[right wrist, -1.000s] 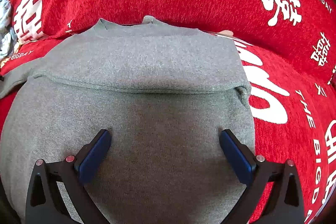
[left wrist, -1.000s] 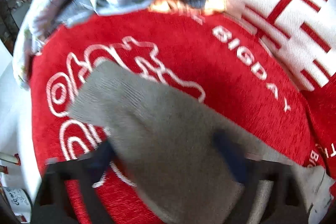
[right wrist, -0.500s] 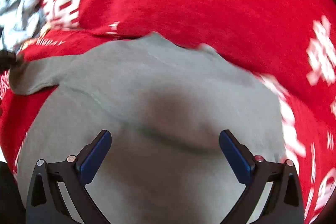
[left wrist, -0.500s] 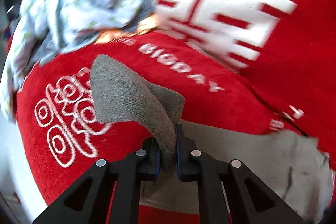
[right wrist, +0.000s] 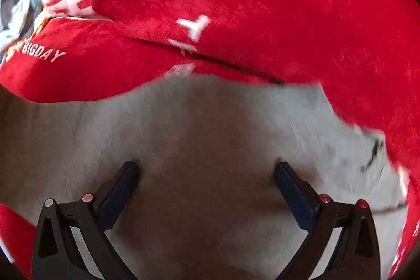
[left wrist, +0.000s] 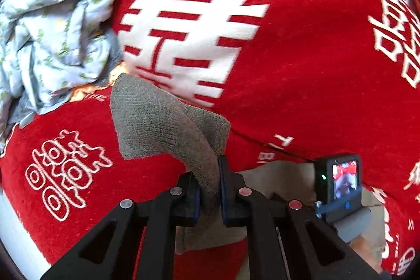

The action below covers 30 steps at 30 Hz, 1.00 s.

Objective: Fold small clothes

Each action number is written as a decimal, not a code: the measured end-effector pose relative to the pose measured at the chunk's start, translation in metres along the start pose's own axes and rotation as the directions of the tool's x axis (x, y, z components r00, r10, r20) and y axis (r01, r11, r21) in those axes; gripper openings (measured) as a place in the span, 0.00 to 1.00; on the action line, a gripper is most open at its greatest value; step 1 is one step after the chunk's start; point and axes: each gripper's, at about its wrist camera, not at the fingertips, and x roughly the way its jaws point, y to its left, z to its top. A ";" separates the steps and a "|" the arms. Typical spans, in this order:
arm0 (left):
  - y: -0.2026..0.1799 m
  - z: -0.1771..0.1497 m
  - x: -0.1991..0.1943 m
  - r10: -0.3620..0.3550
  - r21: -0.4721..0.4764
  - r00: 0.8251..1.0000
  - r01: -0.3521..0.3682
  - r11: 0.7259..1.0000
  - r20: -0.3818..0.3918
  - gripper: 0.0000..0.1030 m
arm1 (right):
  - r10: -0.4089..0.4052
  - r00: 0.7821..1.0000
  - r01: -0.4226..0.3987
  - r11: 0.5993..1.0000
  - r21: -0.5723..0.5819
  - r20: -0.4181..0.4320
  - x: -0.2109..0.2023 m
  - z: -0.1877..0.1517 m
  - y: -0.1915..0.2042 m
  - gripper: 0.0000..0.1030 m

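A small grey knit sweater lies on a red sofa cover with white wedding print. In the left wrist view its grey sleeve (left wrist: 162, 122) rises off the cover, and my left gripper (left wrist: 210, 185) is shut on it near the cuff. The cuff end flops forward above the fingers. The right wrist view is blurred: the sweater's grey body (right wrist: 210, 127) fills the lower half, and my right gripper (right wrist: 207, 169) hovers over it, open, with nothing between its pads. The right gripper's camera unit (left wrist: 338, 183) shows at the lower right of the left wrist view.
A crumpled pale blue patterned garment (left wrist: 52, 36) is heaped at the upper left on the sofa. The red backrest (left wrist: 288, 43) rises behind the seat, with a seam (right wrist: 236, 67) where they meet. A white floor strip (left wrist: 15, 235) shows at the far left.
My left gripper closed on the grey sleeve and lifted it up off the cover. The right gripper swept sideways across the sweater body, staying open.
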 end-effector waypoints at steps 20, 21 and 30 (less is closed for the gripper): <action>-0.273 -0.077 0.018 -0.066 0.289 0.978 0.122 0.950 -0.199 0.11 | -0.027 0.993 -0.027 0.901 0.433 0.118 -0.142 -0.268 -0.222 0.99; -0.285 -0.081 0.017 -0.073 0.296 0.976 0.134 0.946 -0.206 0.11 | -0.025 0.993 -0.027 0.901 0.434 0.113 -0.139 -0.276 -0.222 0.99; -0.367 -0.139 0.044 -0.096 0.393 0.917 0.259 0.882 -0.388 0.12 | -0.088 0.983 0.027 0.939 0.342 0.164 -0.133 -0.271 -0.203 1.00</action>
